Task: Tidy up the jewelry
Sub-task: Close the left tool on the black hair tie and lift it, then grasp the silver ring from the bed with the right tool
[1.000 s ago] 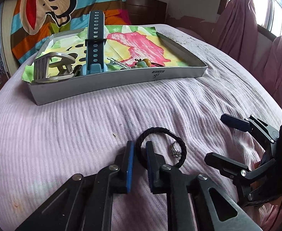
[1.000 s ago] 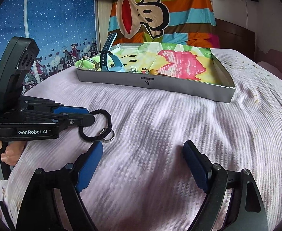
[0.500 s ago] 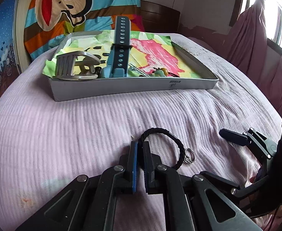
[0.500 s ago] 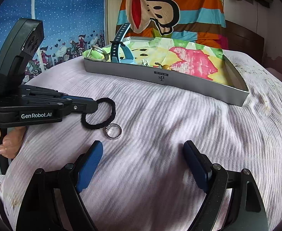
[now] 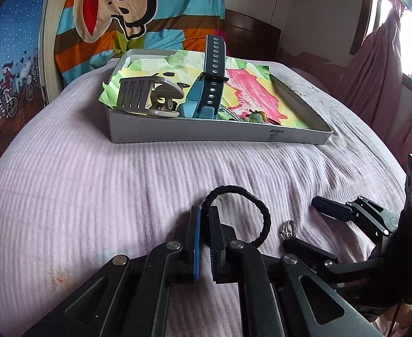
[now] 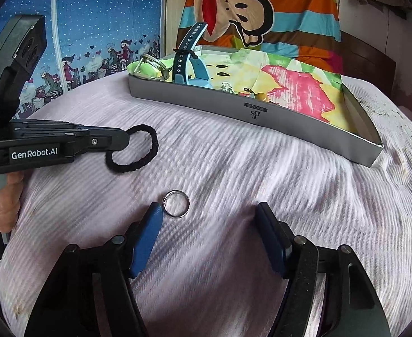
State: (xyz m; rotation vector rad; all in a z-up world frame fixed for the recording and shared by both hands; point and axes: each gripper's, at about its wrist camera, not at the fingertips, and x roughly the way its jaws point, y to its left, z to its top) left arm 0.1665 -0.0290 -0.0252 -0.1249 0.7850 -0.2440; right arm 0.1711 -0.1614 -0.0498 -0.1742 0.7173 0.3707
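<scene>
My left gripper [image 5: 204, 213] is shut on a black braided hair tie [image 5: 259, 210] and holds it just above the pink bedspread; it also shows in the right wrist view [image 6: 141, 151]. A silver ring [image 6: 177, 204] lies on the bedspread, just ahead of my right gripper's left fingertip [image 6: 152, 219]. My right gripper [image 6: 208, 216] is open and empty, low over the bed; it also shows in the left wrist view [image 5: 310, 224]. The ring also shows there [image 5: 287, 229].
A grey tray [image 5: 206, 133] lined with colourful paper stands further back on the bed. It holds a hair claw [image 5: 147, 97], a blue watch band [image 5: 210, 84] and small trinkets [image 5: 258, 116]. A striped monkey blanket [image 5: 138, 8] hangs behind.
My left gripper has shut on the hair tie and lifted it away from the ring. The ring stays on the bed, now apart from the tie. The right gripper has neared the ring.
</scene>
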